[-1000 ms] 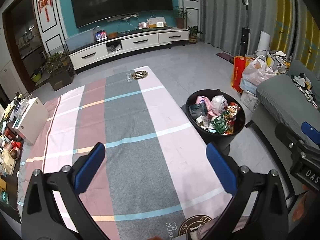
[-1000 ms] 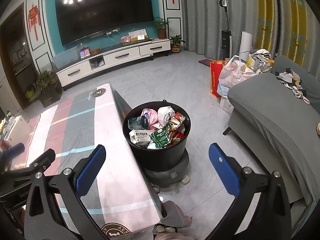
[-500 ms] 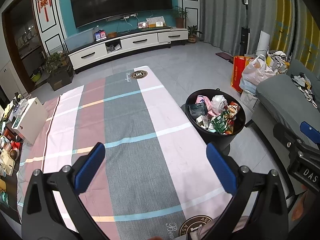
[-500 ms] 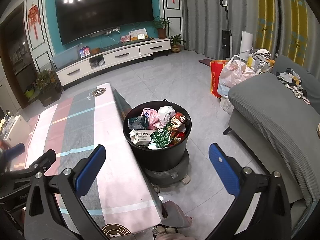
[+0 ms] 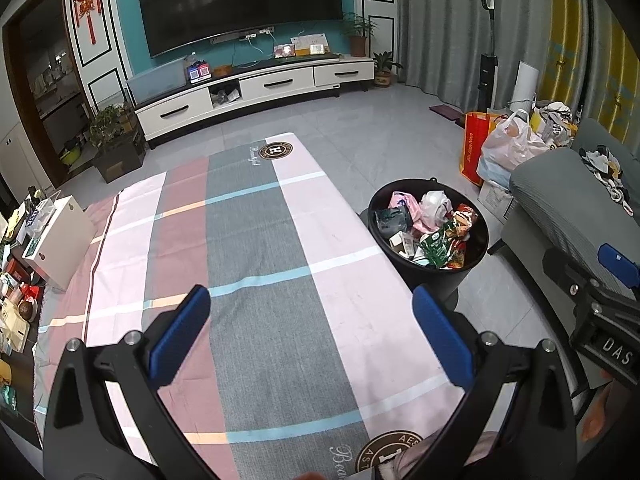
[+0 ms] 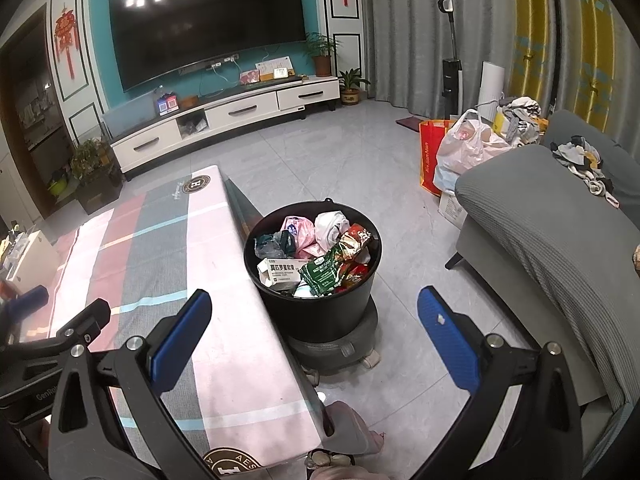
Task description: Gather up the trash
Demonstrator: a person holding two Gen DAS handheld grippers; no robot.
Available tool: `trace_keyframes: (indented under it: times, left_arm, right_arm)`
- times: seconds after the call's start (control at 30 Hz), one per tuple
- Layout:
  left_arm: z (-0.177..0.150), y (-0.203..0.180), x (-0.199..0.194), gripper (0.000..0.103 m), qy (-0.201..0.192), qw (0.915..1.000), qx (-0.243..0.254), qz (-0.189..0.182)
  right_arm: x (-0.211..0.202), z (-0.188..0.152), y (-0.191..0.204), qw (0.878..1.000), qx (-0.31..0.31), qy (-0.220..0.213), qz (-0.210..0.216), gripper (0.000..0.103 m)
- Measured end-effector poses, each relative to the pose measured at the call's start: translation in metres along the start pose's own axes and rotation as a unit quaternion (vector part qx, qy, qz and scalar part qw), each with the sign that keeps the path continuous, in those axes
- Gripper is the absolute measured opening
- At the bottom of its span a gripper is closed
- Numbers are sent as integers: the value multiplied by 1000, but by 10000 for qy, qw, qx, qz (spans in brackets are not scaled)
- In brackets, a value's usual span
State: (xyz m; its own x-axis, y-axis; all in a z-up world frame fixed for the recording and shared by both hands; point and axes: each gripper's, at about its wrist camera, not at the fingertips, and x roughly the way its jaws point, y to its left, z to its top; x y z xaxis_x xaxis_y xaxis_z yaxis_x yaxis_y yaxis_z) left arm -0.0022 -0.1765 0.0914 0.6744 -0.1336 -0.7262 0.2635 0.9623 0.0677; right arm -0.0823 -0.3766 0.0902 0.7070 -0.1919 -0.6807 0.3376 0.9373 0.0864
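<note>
— Moved since earlier?
— Nothing: black bin (image 6: 316, 304), full of wrappers (image 6: 320, 258), still stands on floor beside table (image 5: 256, 264).
— Grippers?
— Left gripper (image 5: 310, 334): spread wide, empty, above cloth. Right gripper (image 6: 314, 338): likewise, facing bin.

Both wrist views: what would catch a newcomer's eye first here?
The black bin, heaped with wrappers and bags, stands on the floor against the table's right edge. The striped tablecloth fills the left wrist view. Both the left gripper and the right gripper hang open, holding nothing.
</note>
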Motion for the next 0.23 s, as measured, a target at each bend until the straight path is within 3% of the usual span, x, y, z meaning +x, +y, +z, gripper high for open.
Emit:
trace_keyframes:
  times: [0.23]
  left_arm:
    - [1,0,1,100,31,10000,4,13]
  right_arm:
    - [0,0,0,10000,-2,-1,-1,100]
